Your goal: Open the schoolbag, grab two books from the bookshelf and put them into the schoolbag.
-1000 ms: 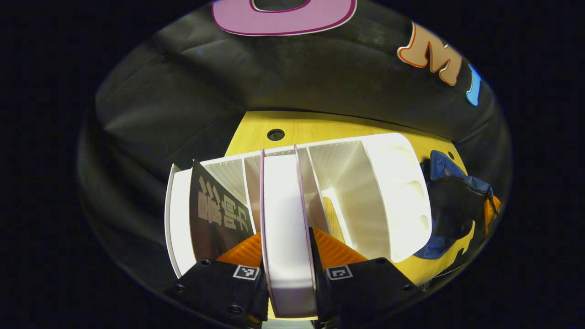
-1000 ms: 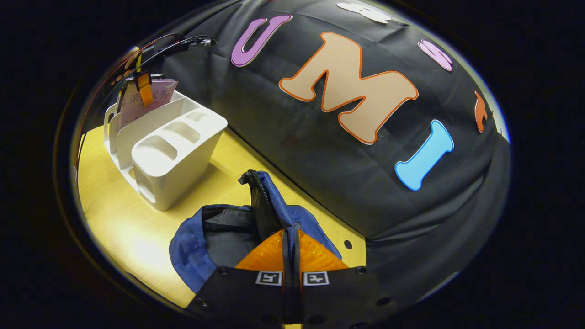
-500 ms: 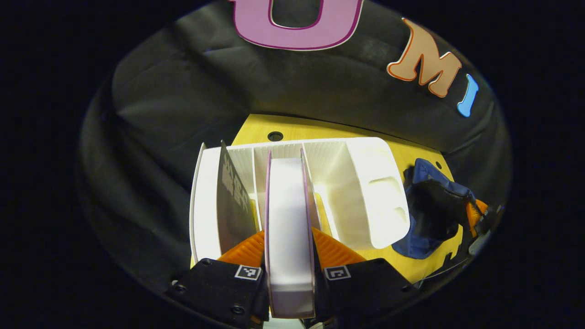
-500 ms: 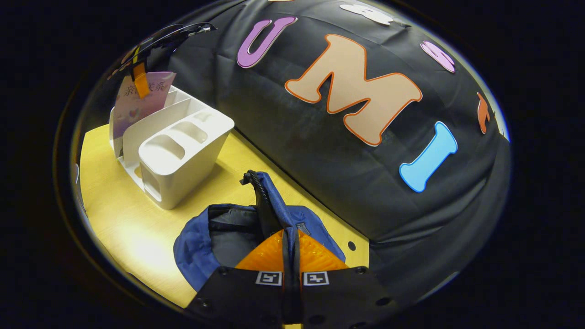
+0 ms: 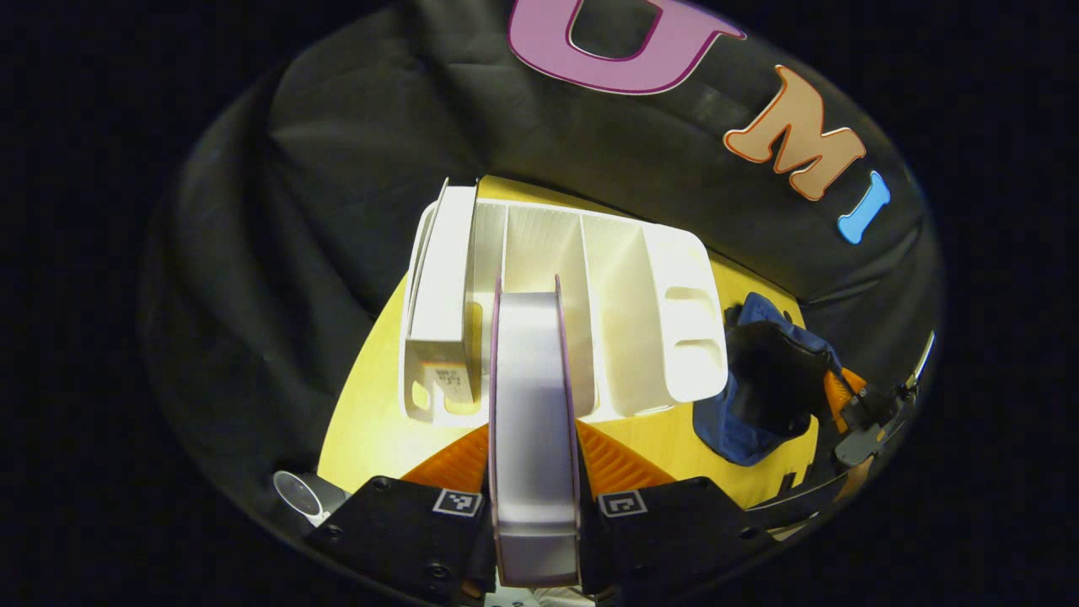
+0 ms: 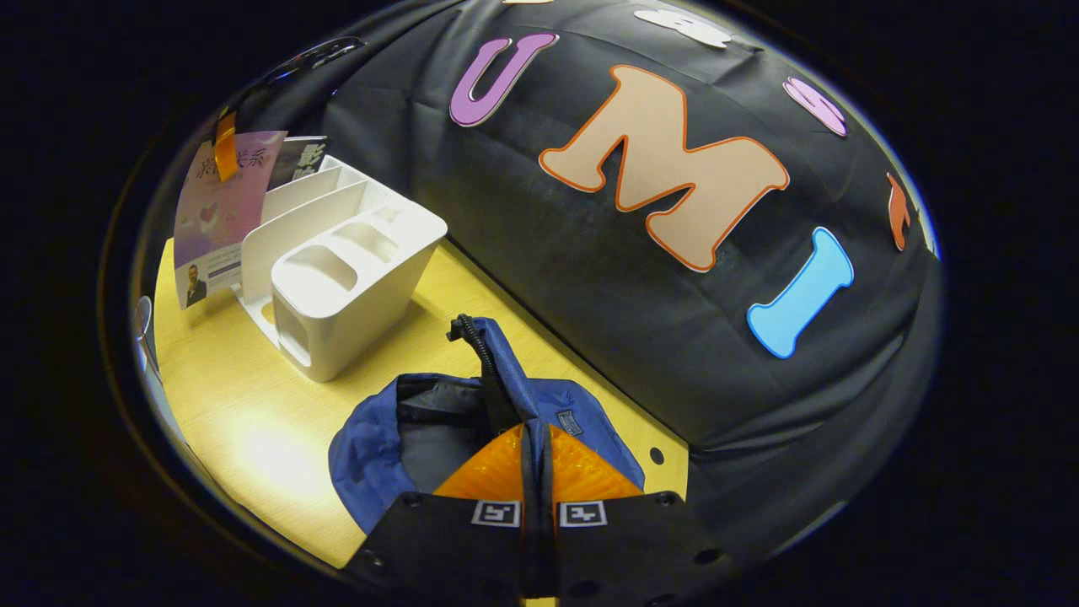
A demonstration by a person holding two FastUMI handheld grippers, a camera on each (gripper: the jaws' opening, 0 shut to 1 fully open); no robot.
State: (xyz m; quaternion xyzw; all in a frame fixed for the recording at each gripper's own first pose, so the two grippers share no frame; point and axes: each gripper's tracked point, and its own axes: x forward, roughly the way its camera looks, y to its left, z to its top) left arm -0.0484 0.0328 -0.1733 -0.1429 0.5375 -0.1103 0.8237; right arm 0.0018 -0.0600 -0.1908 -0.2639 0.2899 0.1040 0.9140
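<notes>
left gripper (image 5: 534, 455) clamped on pink-edged book (image 5: 534, 405) above white bookshelf (image 5: 624, 320), right gripper (image 6: 536, 459) pinching blue schoolbag (image 6: 371, 459) rim, bag open on yellow table (image 6: 244, 421)

In the left gripper view, the book (image 5: 534, 421) clamped in the left tool (image 5: 534, 472) shows its page edge alone; its cover is turned away, and it hides the bookshelf (image 5: 624, 320) slot behind it. Beside the bookshelf, the schoolbag (image 5: 763, 396) interior is too dark to read. In the right gripper view, the right tool (image 6: 536, 459) covers part of the schoolbag mouth, and the bookshelf hides the lower part of a second book (image 6: 299, 160).
</notes>
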